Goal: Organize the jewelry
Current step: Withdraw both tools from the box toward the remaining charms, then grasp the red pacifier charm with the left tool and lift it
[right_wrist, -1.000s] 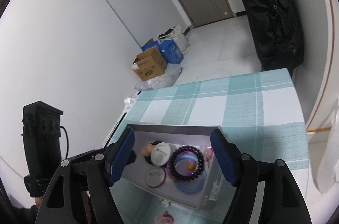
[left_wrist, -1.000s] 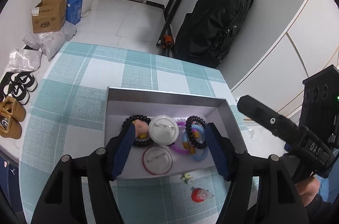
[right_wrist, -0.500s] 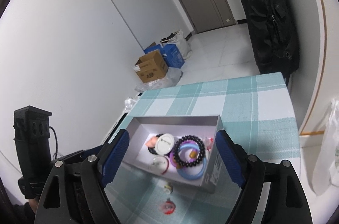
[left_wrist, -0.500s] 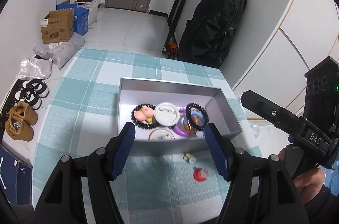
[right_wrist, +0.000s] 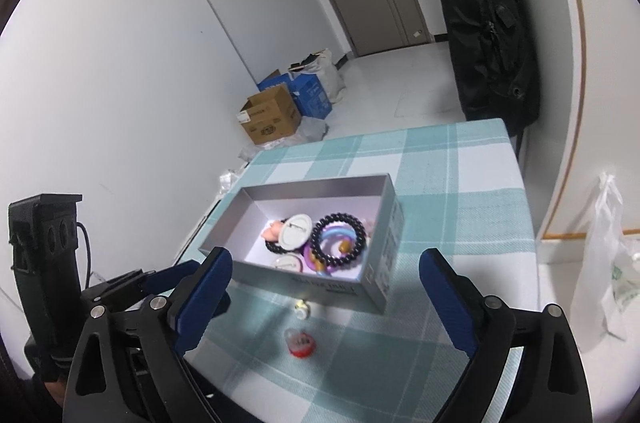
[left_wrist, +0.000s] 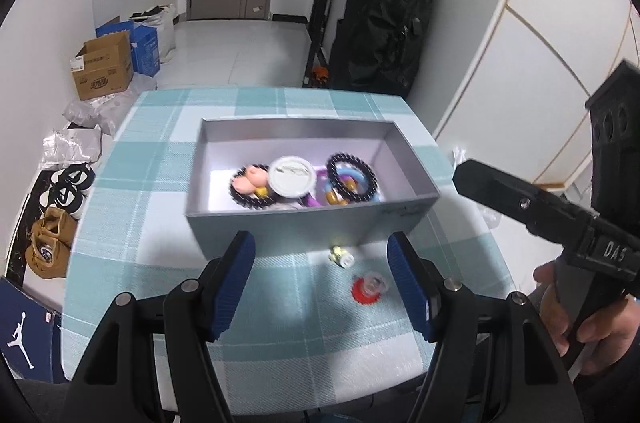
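Left wrist view: both grippers, left gripper (left_wrist: 320, 287) and right gripper (right_wrist: 324, 299), fingers spread and empty, have drawn back from the gray box (left_wrist: 312, 223), leaving two trinkets (left_wrist: 370, 289) still unboxed on the counter (left_wrist: 160, 263).

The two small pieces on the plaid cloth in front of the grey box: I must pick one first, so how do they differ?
The red round piece is larger and red-rimmed with a clear centre; the pale yellowish piece is smaller and light-coloured. The red one lies nearer the grippers; the yellowish one sits close to the grey box. Both rest on the teal plaid tablecloth, outside the box, ungripped.
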